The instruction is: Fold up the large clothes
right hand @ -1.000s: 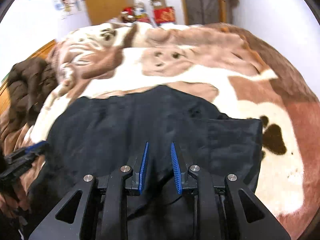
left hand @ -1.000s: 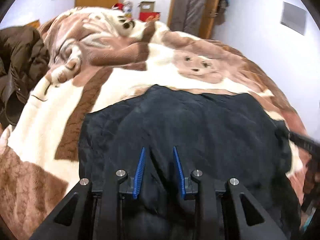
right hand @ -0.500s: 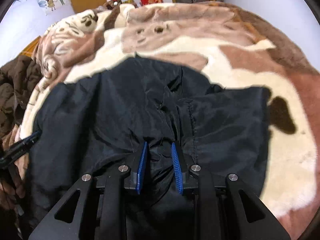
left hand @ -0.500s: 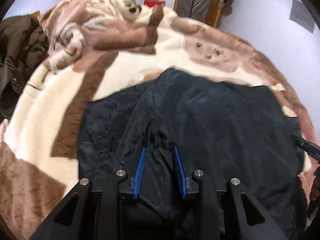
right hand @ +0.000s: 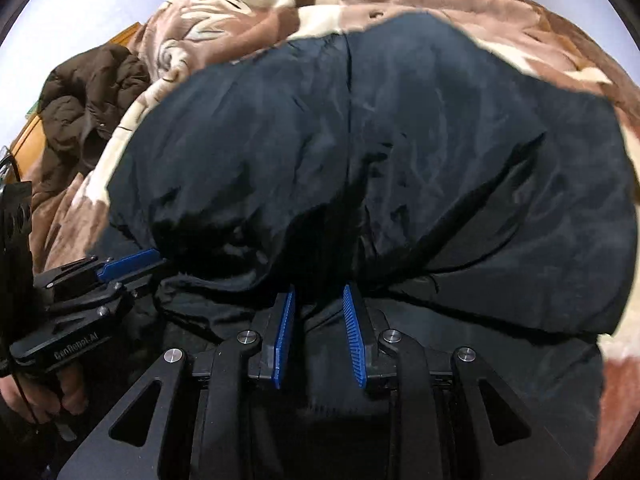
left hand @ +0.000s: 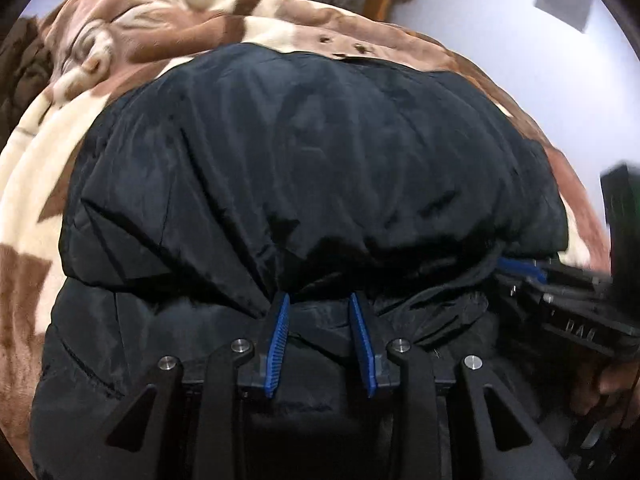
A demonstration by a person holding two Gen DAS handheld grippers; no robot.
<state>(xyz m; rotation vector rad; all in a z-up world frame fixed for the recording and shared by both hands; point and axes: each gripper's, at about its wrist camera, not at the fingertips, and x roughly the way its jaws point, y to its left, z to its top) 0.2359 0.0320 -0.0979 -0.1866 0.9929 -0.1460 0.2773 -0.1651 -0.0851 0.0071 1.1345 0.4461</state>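
Observation:
A large black padded jacket (left hand: 312,152) lies on a bed, its far part folded back toward me over the near part. It also fills the right wrist view (right hand: 380,152). My left gripper (left hand: 320,300) has its blue pads either side of the folded edge, fabric bunched between them. My right gripper (right hand: 319,292) holds the same edge farther right, fabric between its pads. Each gripper shows in the other's view: the right one at the right edge (left hand: 560,292), the left one at the left edge (right hand: 96,280).
A brown and cream animal-print blanket (left hand: 48,128) covers the bed. A brown coat (right hand: 88,100) is heaped at the bed's left side. A white wall (left hand: 500,8) stands to the right, a wooden door and boxes at the back.
Both grippers have pulled the jacket's far edge toward me, folding it over the near half. The fold now stands high and the two grippers are closer together.

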